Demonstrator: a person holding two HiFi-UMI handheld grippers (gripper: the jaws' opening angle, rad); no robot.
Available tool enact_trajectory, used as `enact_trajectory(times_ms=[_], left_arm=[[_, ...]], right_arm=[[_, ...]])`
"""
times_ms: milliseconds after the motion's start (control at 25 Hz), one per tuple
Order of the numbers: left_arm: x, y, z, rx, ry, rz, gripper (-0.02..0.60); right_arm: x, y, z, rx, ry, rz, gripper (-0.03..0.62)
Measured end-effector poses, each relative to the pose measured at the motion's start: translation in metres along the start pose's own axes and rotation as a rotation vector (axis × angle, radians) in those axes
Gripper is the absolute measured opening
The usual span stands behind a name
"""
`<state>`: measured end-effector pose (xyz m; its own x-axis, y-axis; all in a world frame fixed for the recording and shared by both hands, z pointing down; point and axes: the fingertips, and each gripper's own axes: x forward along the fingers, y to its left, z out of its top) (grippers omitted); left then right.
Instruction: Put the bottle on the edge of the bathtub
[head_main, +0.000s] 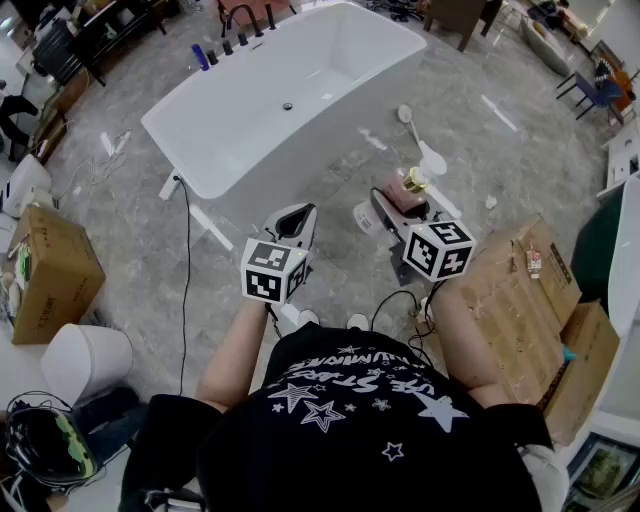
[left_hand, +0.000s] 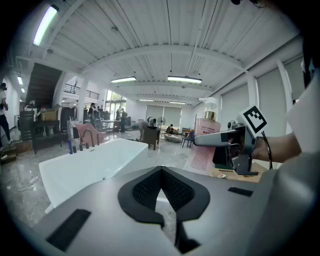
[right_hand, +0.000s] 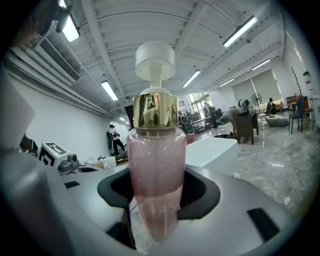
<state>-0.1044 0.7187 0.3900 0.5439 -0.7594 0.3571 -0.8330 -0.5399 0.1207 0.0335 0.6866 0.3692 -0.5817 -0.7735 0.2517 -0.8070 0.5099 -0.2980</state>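
A pink bottle (right_hand: 156, 170) with a gold collar and a white pump top stands upright between the jaws of my right gripper (right_hand: 157, 200), which is shut on it. In the head view the bottle (head_main: 410, 185) and right gripper (head_main: 395, 205) hang over the floor, to the right of the near end of the white bathtub (head_main: 260, 170). My left gripper (head_main: 295, 222) is beside it, close to the tub's near wall, shut with nothing in it. From the left gripper view (left_hand: 161, 172) the tub (left_hand: 95, 165) lies ahead on the left and the held bottle (left_hand: 205, 137) on the right.
Taps and small bottles (head_main: 235, 40) line the tub's far end. Cardboard boxes sit at the right (head_main: 520, 310) and the left (head_main: 50, 270). A white bin (head_main: 85, 360) and a black cable (head_main: 185, 260) are on the floor at the left.
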Motion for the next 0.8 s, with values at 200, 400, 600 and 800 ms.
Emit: enact_trajectory(times_ms=[200, 400, 600, 800], left_arm=[[-0.006, -0.004, 0.001, 0.010, 0.006, 0.008, 0.015], [-0.002, -0.013, 0.002, 0.004, 0.018, 0.022, 0.015], [0.013, -0.029, -0.001, -0.005, 0.032, 0.042, 0.015], [0.026, -0.041, 0.000, -0.011, 0.018, 0.073, 0.015]], right_arm=[[-0.004, -0.001, 0.001, 0.031, 0.005, 0.012, 0.229], [-0.010, -0.010, 0.007, 0.041, -0.012, 0.015, 0.229], [-0.023, -0.029, 0.004, 0.051, -0.009, 0.025, 0.229], [-0.036, -0.052, 0.002, 0.028, -0.004, 0.034, 0.229]])
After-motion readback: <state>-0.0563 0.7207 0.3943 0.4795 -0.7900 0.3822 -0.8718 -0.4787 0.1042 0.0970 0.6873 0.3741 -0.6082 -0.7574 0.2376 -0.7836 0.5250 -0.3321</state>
